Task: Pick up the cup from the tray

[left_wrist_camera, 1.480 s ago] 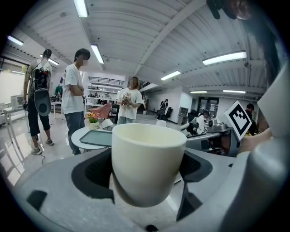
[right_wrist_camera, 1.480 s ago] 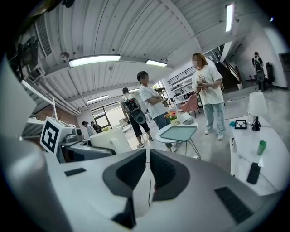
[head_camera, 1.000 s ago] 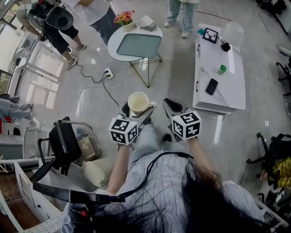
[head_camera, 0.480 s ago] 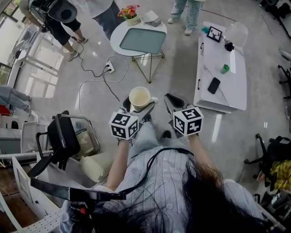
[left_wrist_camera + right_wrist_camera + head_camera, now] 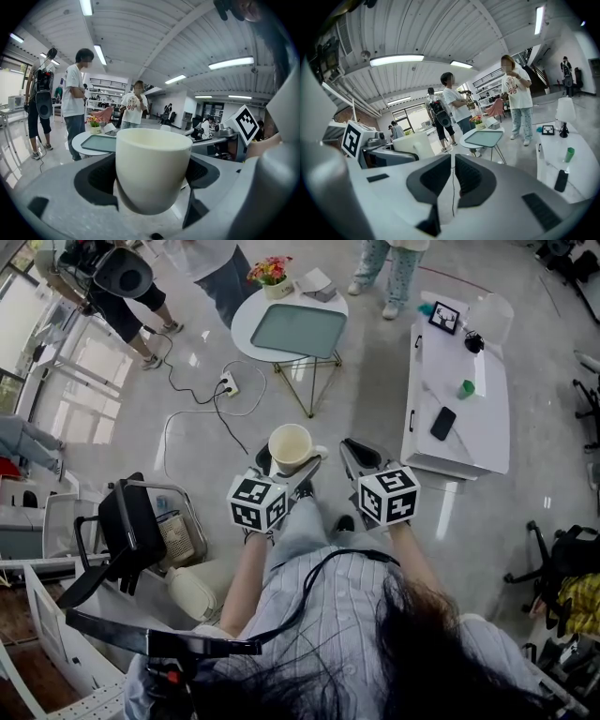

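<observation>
Left gripper [image 5: 281, 472] is clamped on the cup [image 5: 289, 447]. The cup is upright and off the tray [image 5: 292, 331], held over the floor in front of the person and well apart from the round surface [image 5: 246, 313]. Right gripper [image 5: 359, 457] has its jaws pressed together with nothing in them, and it's idle just beside the left one.

Risks as I read them:
- The left gripper view shows the jaws on the lower, rounded part of the cup [image 5: 152, 166]. The taper there could let it squeeze upward or tip if the grip eases or the hand jerks.
- There's only hard floor underneath, so a drop would likely break it.
- Cable and power strip [image 5: 223, 386] lie on the floor between the person and the tray, a trip hazard if they walk that way.

Compared with a second ago, the grasp and cup pose look the same and the right jaws are closed as before. The head view has shifted a little, so the tray and round surface sit slightly further right in frame. Bystanders near the surface have moved slightly.
</observation>
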Demonstrator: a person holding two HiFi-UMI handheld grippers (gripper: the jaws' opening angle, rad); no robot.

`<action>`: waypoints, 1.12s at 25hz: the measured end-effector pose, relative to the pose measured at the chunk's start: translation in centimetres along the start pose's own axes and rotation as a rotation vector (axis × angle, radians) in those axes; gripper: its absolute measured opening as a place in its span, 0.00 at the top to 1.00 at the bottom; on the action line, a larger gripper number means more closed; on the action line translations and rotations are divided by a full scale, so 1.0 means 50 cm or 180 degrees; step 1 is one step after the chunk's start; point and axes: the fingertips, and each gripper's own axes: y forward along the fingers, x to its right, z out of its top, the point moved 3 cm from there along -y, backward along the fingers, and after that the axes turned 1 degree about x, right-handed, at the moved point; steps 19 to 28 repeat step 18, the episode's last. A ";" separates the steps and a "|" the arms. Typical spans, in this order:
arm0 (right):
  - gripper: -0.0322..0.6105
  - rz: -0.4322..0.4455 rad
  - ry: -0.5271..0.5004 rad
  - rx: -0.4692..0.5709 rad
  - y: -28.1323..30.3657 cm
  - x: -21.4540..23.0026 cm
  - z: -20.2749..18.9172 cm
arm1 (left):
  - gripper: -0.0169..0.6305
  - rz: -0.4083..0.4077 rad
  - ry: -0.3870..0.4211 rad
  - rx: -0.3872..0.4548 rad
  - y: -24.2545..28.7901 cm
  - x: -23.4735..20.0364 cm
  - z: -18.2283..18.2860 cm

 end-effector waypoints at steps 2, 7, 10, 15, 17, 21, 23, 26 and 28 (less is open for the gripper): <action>0.88 0.0005 -0.0006 0.0000 0.000 -0.002 0.000 | 0.28 0.0004 0.0005 0.0008 -0.002 0.000 0.001; 0.88 0.0027 -0.0023 -0.0013 -0.002 -0.002 0.004 | 0.28 0.0019 -0.0013 0.0037 -0.001 0.003 0.006; 0.88 0.0060 -0.0040 -0.0023 -0.005 -0.004 0.003 | 0.28 0.0045 -0.0032 0.0052 -0.003 0.006 0.004; 0.88 0.0029 -0.0036 -0.0011 -0.017 0.017 0.005 | 0.28 0.0004 -0.0034 0.0053 0.021 0.020 0.005; 0.88 -0.0022 -0.0010 0.0033 -0.019 0.026 0.011 | 0.28 -0.0054 0.0006 0.0043 0.034 0.021 0.013; 0.88 -0.0048 0.0005 0.0057 -0.019 0.029 0.014 | 0.28 -0.0082 0.0028 0.0037 0.039 0.020 0.017; 0.88 -0.0048 0.0005 0.0057 -0.019 0.029 0.014 | 0.28 -0.0082 0.0028 0.0037 0.039 0.020 0.017; 0.88 -0.0048 0.0005 0.0057 -0.019 0.029 0.014 | 0.28 -0.0082 0.0028 0.0037 0.039 0.020 0.017; 0.88 -0.0048 0.0005 0.0057 -0.019 0.029 0.014 | 0.28 -0.0082 0.0028 0.0037 0.039 0.020 0.017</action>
